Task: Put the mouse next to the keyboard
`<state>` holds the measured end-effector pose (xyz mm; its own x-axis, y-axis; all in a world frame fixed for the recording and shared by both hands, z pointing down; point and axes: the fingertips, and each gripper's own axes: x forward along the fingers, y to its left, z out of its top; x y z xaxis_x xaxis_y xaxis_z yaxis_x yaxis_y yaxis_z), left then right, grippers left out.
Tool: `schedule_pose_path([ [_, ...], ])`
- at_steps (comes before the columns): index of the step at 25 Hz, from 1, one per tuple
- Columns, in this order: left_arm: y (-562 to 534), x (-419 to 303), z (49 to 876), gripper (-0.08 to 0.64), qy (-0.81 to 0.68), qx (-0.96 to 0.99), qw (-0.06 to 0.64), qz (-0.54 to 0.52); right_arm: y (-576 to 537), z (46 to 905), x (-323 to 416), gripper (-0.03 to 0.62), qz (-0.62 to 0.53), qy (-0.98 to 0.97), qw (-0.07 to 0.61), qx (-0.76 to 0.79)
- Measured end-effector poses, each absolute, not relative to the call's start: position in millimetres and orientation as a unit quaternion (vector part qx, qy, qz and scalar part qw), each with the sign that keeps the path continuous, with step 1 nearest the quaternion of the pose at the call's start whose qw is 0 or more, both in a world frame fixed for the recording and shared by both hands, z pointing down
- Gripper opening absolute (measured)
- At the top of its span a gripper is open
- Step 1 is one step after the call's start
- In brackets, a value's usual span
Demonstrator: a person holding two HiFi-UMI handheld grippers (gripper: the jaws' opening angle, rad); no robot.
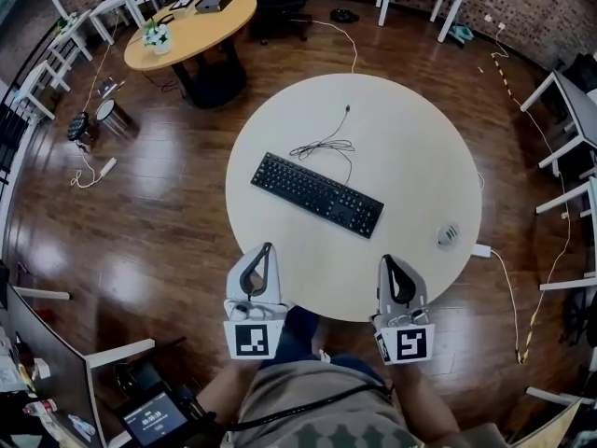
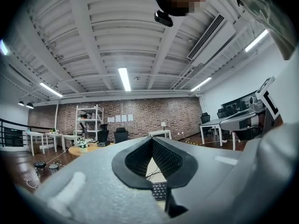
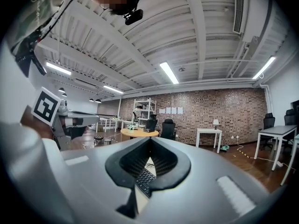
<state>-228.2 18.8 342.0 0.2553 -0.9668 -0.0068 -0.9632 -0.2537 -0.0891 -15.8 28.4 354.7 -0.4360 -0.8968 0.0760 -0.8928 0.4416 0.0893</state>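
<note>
Black keyboard [image 1: 317, 194] lying on the tabletop [image 1: 410, 138], mouse [image 1: 448, 235] sitting well apart, left hand-held gripper [image 1: 268, 248] and right hand-held gripper [image 1: 386, 260] hovering empty, jaws closed.

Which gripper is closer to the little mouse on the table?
Right. The right gripper sits a short way left of the mouse; the left gripper is much farther left.

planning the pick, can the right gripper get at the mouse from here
Probably yes: only bare table lies between the right gripper and the mouse, and the keyboard sits off to the left. The gripper's shut jaws would need opening first.
</note>
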Motion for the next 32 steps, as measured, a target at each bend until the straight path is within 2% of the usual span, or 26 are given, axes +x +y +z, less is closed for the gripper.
schedule_pose_path([
  [18, -18.2, -212.9, 358.5, 0.000, 0.587, -0.808, 0.044, -0.037, 4.7, 379.0, -4.9, 0.005, -0.002, -0.837, 0.074, 0.542],
  [32, 46.4, -187.8, 349.7, 0.002, 0.597, -0.801, 0.034, -0.032, 55.4, 366.2, 17.4, 0.005, -0.027, -0.842, 0.060, 0.535],
])
